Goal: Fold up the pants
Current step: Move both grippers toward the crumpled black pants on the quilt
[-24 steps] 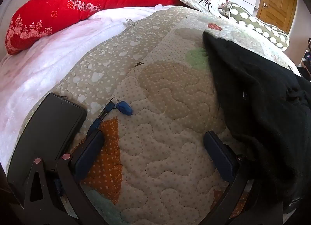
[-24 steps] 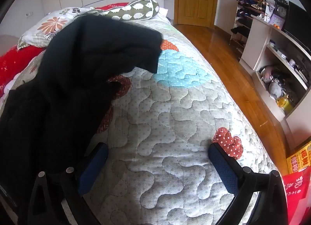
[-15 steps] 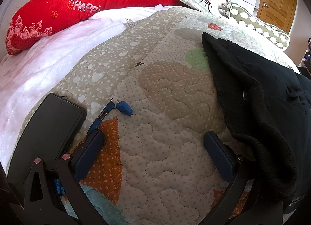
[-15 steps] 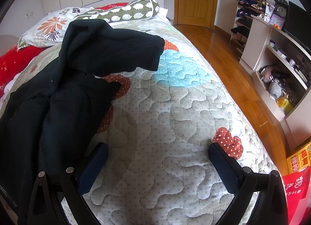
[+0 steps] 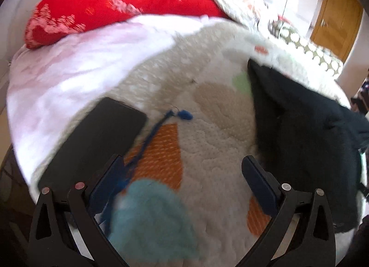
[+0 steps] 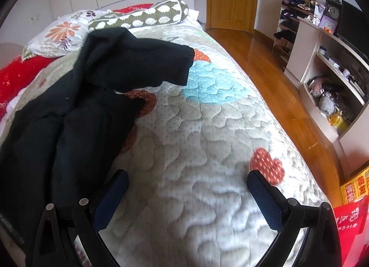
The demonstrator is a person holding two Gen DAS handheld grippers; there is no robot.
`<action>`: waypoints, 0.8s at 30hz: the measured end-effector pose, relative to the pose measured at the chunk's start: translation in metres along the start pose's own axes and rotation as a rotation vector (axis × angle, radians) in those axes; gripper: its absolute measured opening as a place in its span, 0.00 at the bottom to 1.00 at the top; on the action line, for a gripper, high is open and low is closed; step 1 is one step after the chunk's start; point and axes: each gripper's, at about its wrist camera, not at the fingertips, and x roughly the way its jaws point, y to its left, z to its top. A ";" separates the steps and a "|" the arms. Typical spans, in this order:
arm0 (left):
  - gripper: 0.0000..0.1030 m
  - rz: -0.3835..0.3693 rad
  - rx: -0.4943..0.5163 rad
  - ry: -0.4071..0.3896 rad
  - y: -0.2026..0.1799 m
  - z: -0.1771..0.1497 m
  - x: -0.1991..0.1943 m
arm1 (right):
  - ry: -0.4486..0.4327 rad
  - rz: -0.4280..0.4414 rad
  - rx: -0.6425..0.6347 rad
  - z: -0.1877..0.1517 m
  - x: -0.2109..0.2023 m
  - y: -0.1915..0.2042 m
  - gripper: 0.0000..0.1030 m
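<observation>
Both your left gripper point(image 5: 182, 184) and right gripper point(image 6: 186, 198) gape wide, empty; the rumpled black knit pants point(image 6: 87, 96) sprawl centre-left of the right view. Careless scooping could snag the blue lanyard point(image 5: 147, 140)

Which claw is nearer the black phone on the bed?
Left. The left claw hangs open right beside the phone; the right claw is beyond the black pants, phone unseen there.

left view motion-blurred, black pants point(image 6: 76, 117) cut off at left edge
</observation>
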 end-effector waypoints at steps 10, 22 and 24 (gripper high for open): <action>0.99 -0.057 0.112 -0.089 -0.035 -0.015 -0.068 | -0.089 0.171 -0.134 -0.040 -0.054 0.041 1.00; 0.99 -0.173 0.124 0.010 -0.067 -0.040 -0.052 | -0.123 0.202 -0.106 -0.034 -0.061 0.042 0.91; 0.99 -0.182 0.123 0.029 -0.073 -0.045 -0.045 | -0.119 0.197 -0.097 -0.032 -0.058 0.036 0.83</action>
